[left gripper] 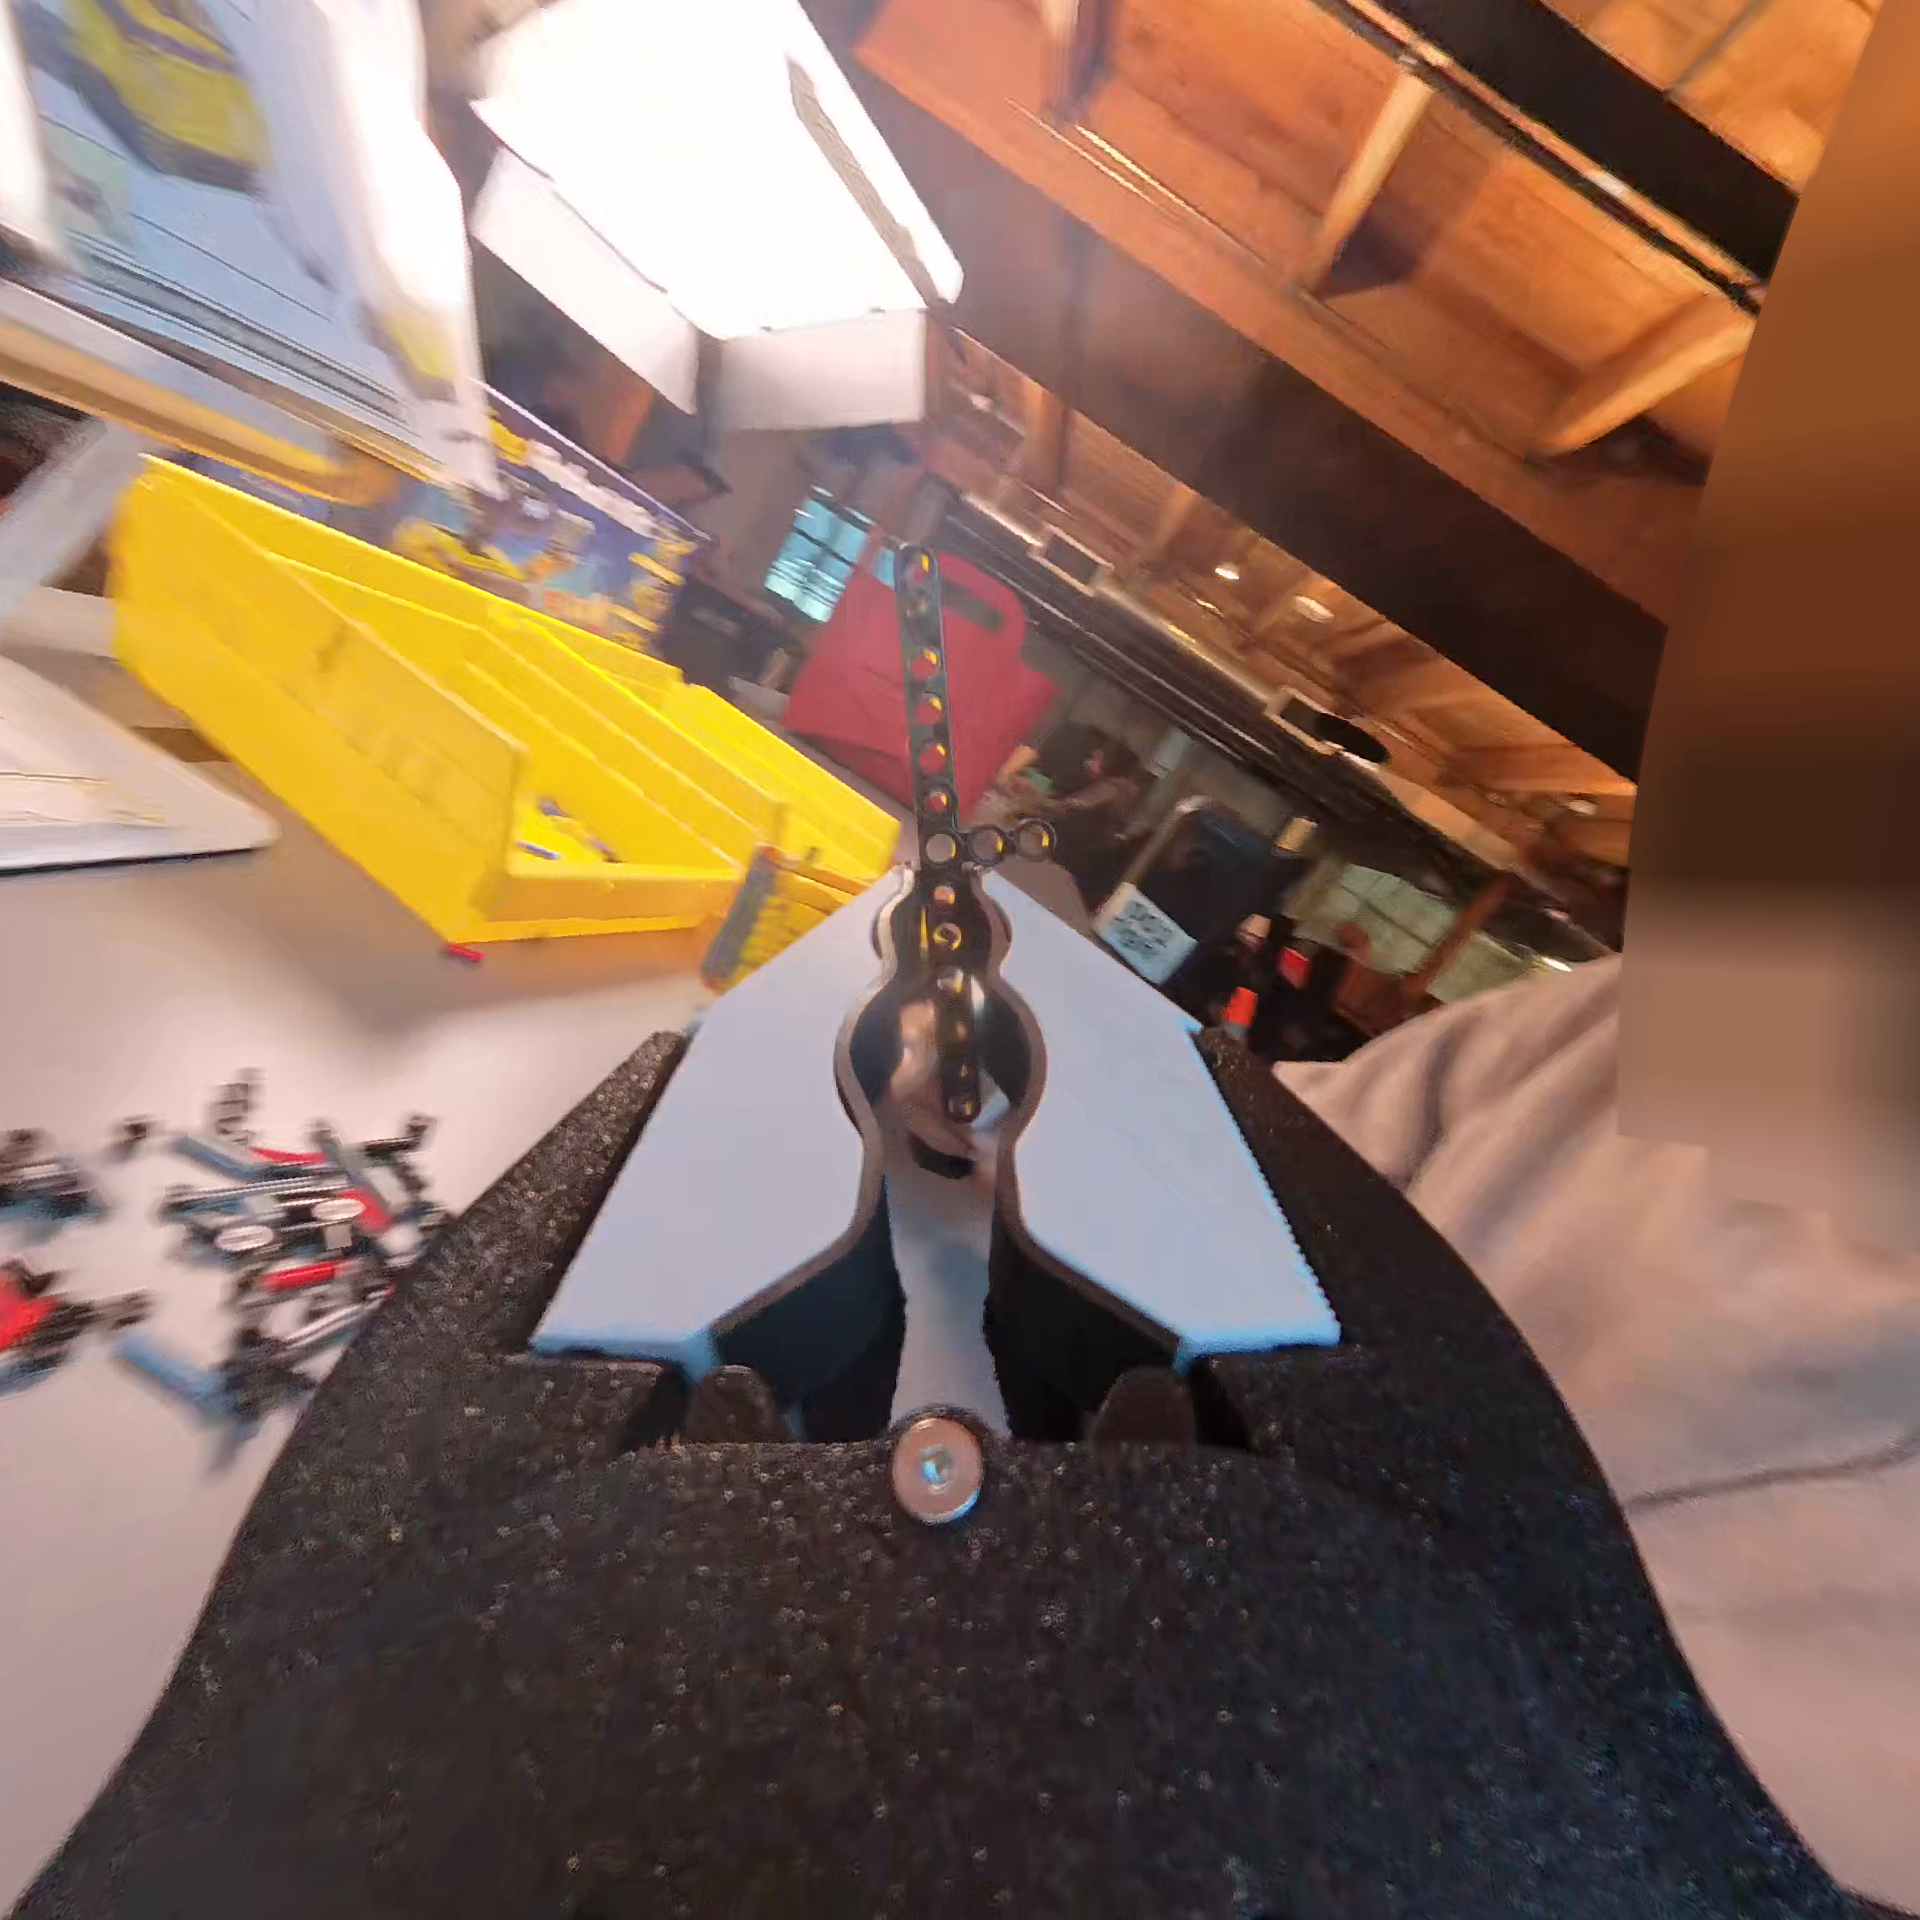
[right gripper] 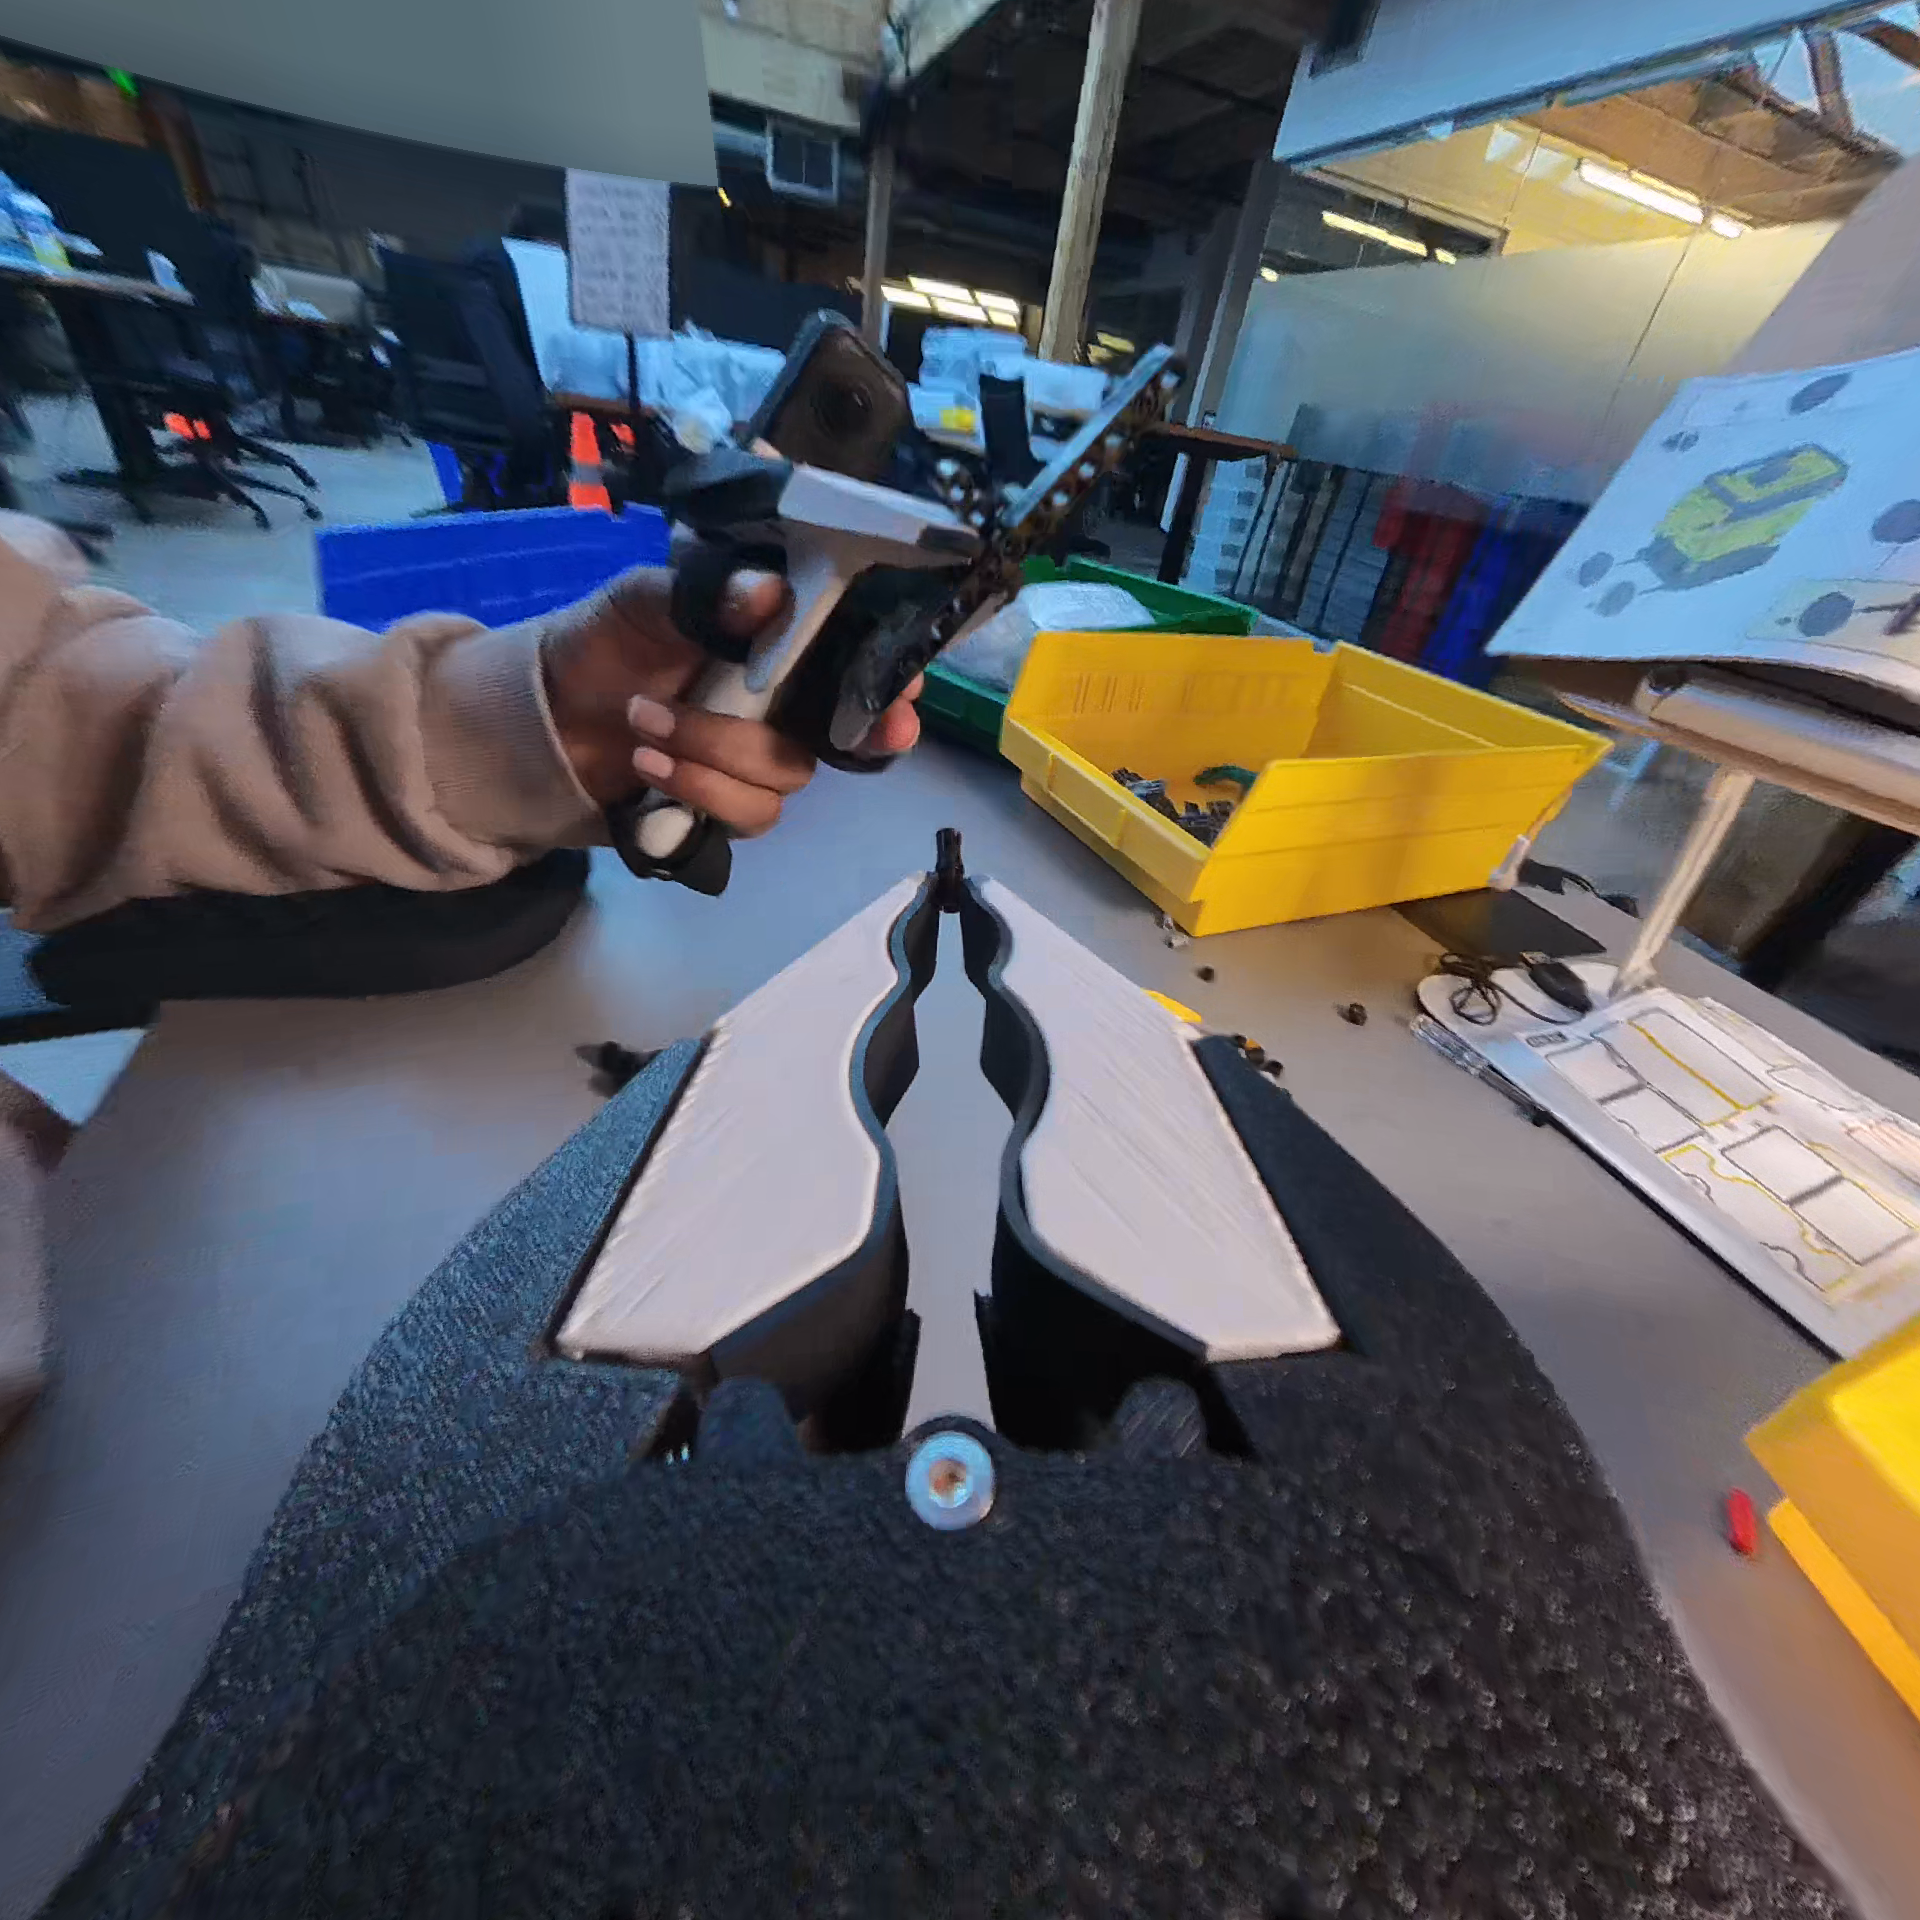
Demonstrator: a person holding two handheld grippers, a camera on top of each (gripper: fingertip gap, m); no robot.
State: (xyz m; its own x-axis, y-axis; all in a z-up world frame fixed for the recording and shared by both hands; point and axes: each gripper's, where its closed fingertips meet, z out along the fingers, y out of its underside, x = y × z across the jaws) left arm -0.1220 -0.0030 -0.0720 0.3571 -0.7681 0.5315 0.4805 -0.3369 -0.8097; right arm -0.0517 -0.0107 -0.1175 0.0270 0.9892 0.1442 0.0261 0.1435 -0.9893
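Observation:
My left gripper is shut on a long black beam with round holes, which sticks up past the fingertips, with a short black piece attached across it. The gripper is raised and tilted above the table. In the right wrist view the same left gripper is held up by a hand, the beam slanting up to the right. My right gripper is shut on a small black pin at its tips, below the left gripper and above the grey table.
A yellow bin with small dark parts stands right of the grippers, with a green bin and blue bin behind. An instruction booklet sits on a stand; a printed sheet lies right. Loose black and red parts lie on the table. Across from one pair of fingers to the other is roughly 9 cm.

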